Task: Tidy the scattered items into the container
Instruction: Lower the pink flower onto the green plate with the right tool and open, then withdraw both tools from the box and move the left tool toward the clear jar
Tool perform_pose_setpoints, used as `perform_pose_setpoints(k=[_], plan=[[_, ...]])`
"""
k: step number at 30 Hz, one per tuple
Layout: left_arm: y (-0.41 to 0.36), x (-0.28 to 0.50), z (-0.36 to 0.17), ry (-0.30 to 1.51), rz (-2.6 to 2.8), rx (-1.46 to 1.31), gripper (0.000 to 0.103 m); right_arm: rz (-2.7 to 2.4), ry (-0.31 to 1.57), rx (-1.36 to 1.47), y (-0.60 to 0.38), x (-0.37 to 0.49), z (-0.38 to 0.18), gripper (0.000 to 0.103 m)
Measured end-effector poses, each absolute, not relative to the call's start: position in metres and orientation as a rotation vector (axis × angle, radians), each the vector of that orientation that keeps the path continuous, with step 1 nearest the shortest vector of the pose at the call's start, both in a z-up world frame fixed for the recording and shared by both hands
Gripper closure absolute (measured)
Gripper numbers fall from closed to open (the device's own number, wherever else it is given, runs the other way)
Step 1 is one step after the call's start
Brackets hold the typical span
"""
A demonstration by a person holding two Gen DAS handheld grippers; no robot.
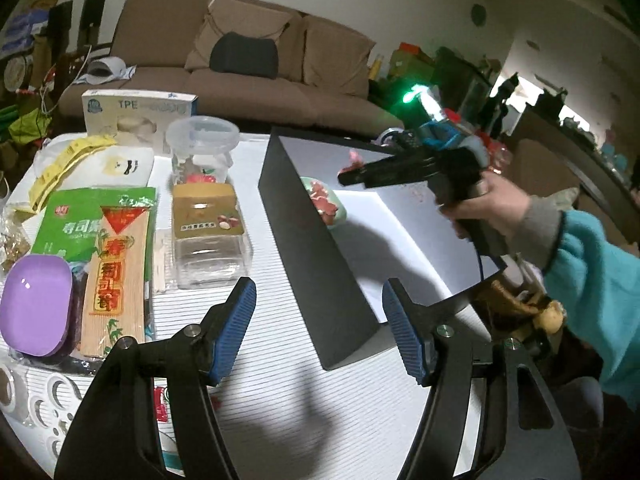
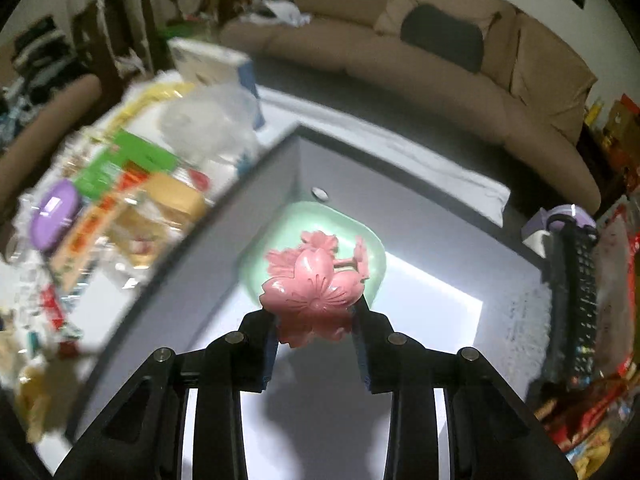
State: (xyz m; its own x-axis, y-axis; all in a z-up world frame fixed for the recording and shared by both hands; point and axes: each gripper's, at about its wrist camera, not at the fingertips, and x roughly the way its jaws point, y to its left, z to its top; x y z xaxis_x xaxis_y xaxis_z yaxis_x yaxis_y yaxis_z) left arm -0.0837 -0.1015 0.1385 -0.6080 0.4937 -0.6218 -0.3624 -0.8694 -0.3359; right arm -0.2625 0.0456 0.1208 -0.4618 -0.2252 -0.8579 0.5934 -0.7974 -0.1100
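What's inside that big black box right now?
Inside the black box lies a pale green dish holding pink flower pieces. The right gripper holds another pink flower above it, covering part of the dish. The white floor looks otherwise bare.

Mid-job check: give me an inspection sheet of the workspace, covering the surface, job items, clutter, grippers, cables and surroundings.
Surface: white ribbed tabletop, crowded on its left side.
Job's things: dark-walled open box with white floor; pale green dish inside it holding pink flower pieces; pink flower-shaped piece held above the dish.
Clutter: purple oval dish, bamboo sushi mat pack, clear lidded jar, clear box with gold label, TPE carton, black remote control.
Grippers: left gripper open, holding nothing, in front of the box; right gripper shut on the flower piece.
Cables: white cord at far left.
Surroundings: brown sofa with black cushion.
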Motion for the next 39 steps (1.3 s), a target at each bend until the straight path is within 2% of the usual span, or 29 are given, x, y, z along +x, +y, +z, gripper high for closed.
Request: perform_pose_setpoints(k=[7, 15, 16, 17, 20, 23, 31, 33, 35, 37, 39], plan=[[-0.118, -0.092, 0.133, -0.344, 2.42, -1.052, 0.04, -2.249, 0.637, 1.323, 0.034, -0.28, 0.082, 0.07], [-0.112, -0.092, 0.131, -0.307, 2.426, -1.064, 0.04, -2.231, 0.636, 1.387, 0.035, -0.29, 0.068, 0.07], [-0.112, -0.092, 0.131, -0.303, 2.426, -1.064, 0.04, -2.24, 0.633, 1.388, 0.036, -0.291, 0.068, 0.07], [-0.111, -0.092, 0.132, -0.297, 2.426, -1.062, 0.04, -2.245, 0.62, 1.39, 0.037, -0.292, 0.069, 0.065], [-0.111, -0.092, 0.133, -0.293, 2.412, -1.052, 0.04, -2.241, 0.522, 1.399, 0.047, -0.291, 0.08, 0.046], [-0.113, -0.092, 0.134, -0.291, 2.424, -1.049, 0.04, -2.255, 0.455, 1.371, 0.062, -0.284, 0.101, 0.046], [-0.122, -0.093, 0.133, -0.304, 2.454, -1.07, 0.04, -2.371, 0.078, 1.169, 0.131, -0.226, 0.187, 0.045], [-0.124, -0.092, 0.134, -0.291, 2.471, -1.065, 0.031, -2.364, 0.028, 1.114, 0.133, -0.204, 0.203, 0.044], [-0.129, -0.088, 0.135, -0.276, 2.505, -1.052, 0.014, -2.36, -0.01, 1.05, 0.138, -0.177, 0.218, 0.038], [-0.134, -0.085, 0.134, -0.258, 2.534, -1.047, 0.001, -2.362, -0.027, 1.004, 0.138, -0.157, 0.228, 0.033], [-0.14, -0.078, 0.134, -0.253, 2.56, -1.033, 0.0, -2.358, -0.043, 0.951, 0.132, -0.131, 0.235, 0.026]])
